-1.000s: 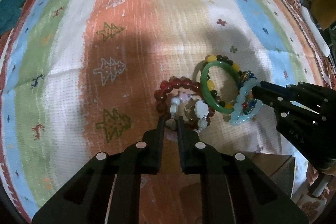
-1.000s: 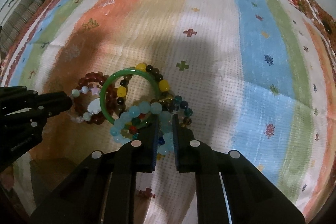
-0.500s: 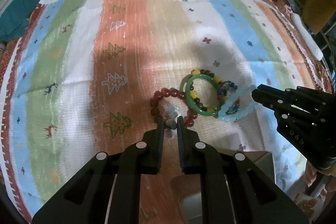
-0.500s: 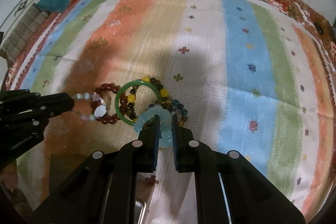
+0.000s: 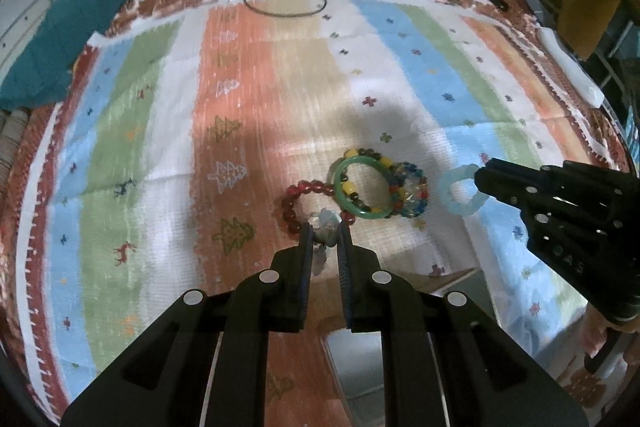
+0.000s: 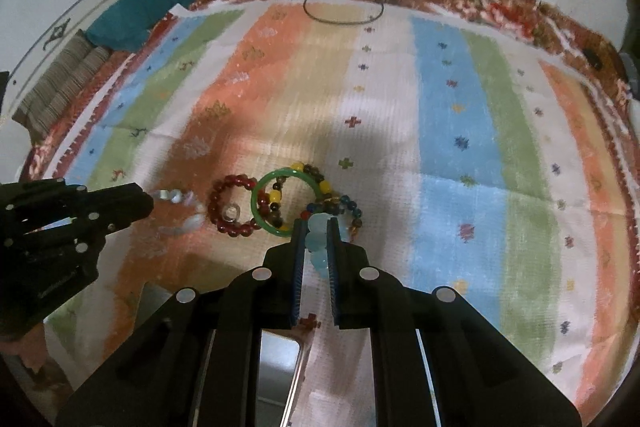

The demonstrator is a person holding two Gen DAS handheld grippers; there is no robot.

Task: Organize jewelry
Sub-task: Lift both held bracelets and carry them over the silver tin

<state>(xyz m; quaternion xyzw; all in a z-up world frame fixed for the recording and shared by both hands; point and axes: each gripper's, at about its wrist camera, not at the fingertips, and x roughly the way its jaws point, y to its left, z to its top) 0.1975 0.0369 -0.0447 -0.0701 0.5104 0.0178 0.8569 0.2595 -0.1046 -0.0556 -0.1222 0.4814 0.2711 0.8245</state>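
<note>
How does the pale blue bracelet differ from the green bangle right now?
The pale blue bracelet is a ring of rounded translucent beads; the green bangle is one smooth solid hoop. The bracelet is pinched in the right gripper and hangs clear of the pile; the bangle lies flat on the striped cloth, overlapping the other beaded bracelets. The bracelet's loop looks smaller than the bangle's. Both are closed rings.

Both views ride on hand-held grippers, looking steeply down along the fingers from fairly close above a striped cloth [image 5: 420, 39]. Left wrist view: the other gripper enters at its right edge. Right wrist view: the other gripper enters at its left edge. Shared ground: the bracelet cluster with a green bangle [image 5: 362, 187] [image 6: 286, 203], the cloth, and the black cable loop [image 6: 340, 15] at the far edge.
</note>
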